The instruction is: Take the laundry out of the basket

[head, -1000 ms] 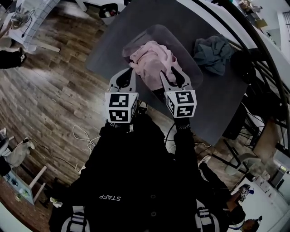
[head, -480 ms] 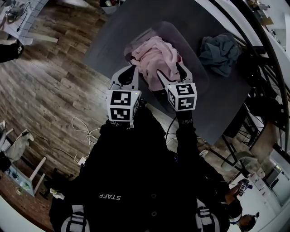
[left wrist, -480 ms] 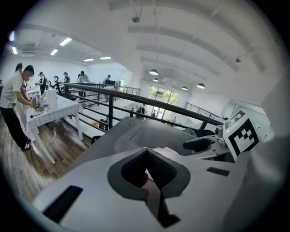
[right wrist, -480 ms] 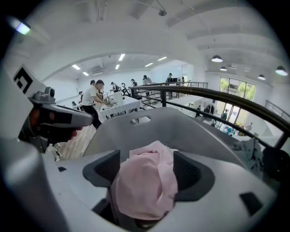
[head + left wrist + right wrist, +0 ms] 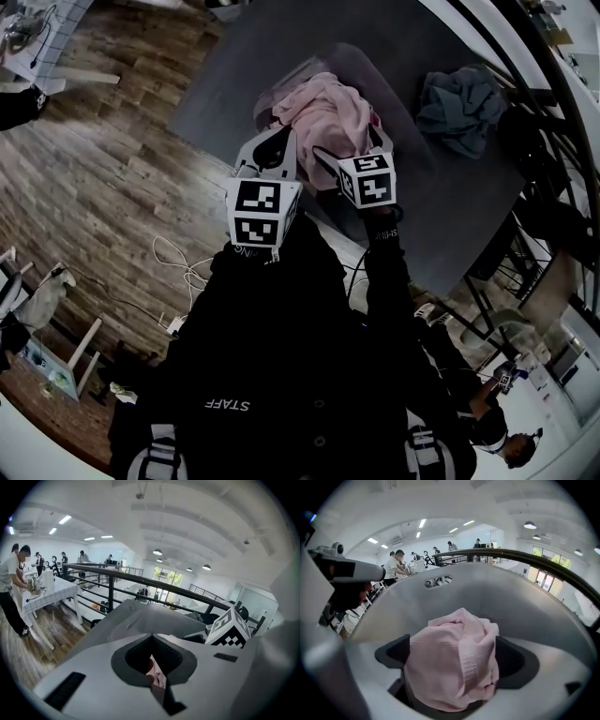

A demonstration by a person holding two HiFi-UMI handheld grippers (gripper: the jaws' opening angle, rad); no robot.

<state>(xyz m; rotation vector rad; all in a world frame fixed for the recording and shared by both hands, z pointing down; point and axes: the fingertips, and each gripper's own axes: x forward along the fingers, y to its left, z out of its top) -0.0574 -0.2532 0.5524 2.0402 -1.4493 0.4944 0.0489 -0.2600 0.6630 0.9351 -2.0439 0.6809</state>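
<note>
**While the laundry (image 5: 323, 117) lies in the basket (image 5: 401, 120), it is straddled by the right gripper (image 5: 352, 150)**

Versus a second ago:
- Right gripper has been dropped lower and pitched further down, so its marker cube is now seen over the basket's near side.
- Right jaws have just been opening and are now spread wide. The pink bundle fills the gap between the dark pads in the right gripper view. No squeeze on the cloth can be made out, so it is read as not clamped.
- Left gripper (image 5: 281, 139) has been eased forward to the basket's near-left rim, just beside the pink heap.

Unchanged:
- Left jaws are closed tip to tip. A sliver of pink is seen through the rounded gap behind the tips.
- Basket is stood on the grey table (image 5: 239, 66), with the laundry piled above its rim.
- A blue-grey cloth (image 5: 459, 101) is left on the table, right of the basket and apart from it.
</note>
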